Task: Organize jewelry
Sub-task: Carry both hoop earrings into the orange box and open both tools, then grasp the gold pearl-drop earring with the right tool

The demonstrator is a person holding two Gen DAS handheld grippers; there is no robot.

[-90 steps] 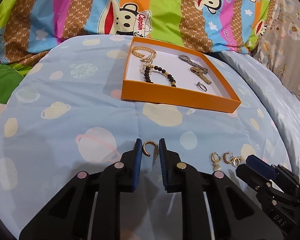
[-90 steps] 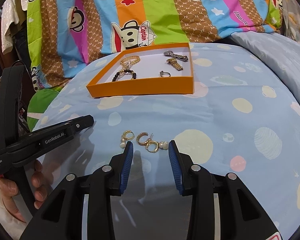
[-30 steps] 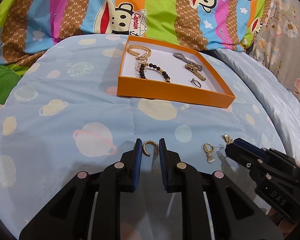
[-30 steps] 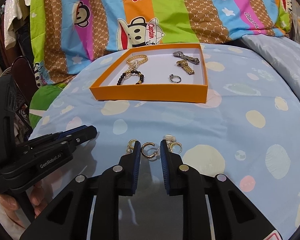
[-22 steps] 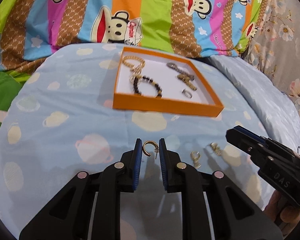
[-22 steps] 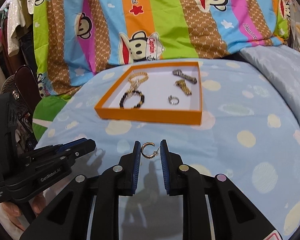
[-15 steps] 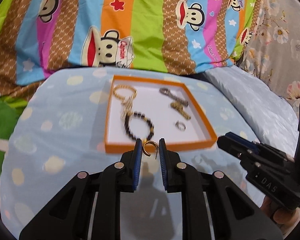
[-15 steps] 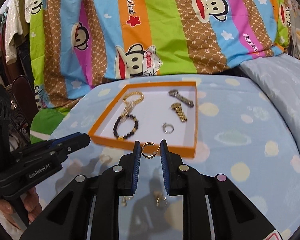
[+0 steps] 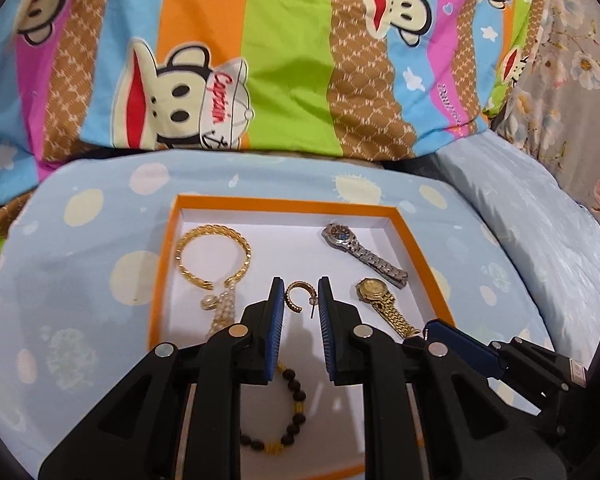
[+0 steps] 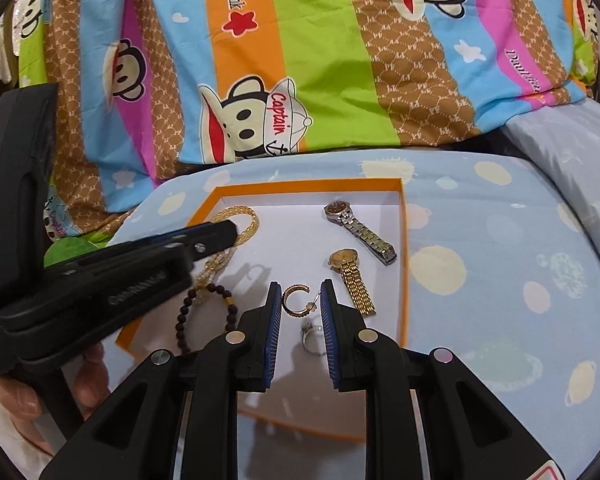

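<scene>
My left gripper [image 9: 299, 294] is shut on a gold hoop earring [image 9: 294, 295] and holds it above the white floor of the orange box [image 9: 410, 240]. My right gripper [image 10: 300, 298] is shut on a second gold hoop earring [image 10: 294, 300] above the same box [image 10: 404, 264]. In the box lie a gold bracelet [image 9: 212, 254], a dark bead bracelet [image 9: 288, 412], a silver watch [image 9: 360, 252], a gold watch [image 9: 384, 304] and a silver ring [image 10: 312, 340]. The left gripper's body crosses the right wrist view [image 10: 112, 276]; the right gripper's finger shows at the lower right of the left wrist view [image 9: 464, 348].
The box sits on a light blue planet-print bedsheet [image 9: 80, 280]. A striped monkey-print quilt [image 9: 284, 60] rises behind it. A floral fabric [image 9: 580, 80] lies at the far right. My hand [image 10: 20, 396] shows at the lower left of the right wrist view.
Both grippers rose from the sheet with their earrings and moved forward over the orange box. The right gripper closed on its earring about a second ago.
</scene>
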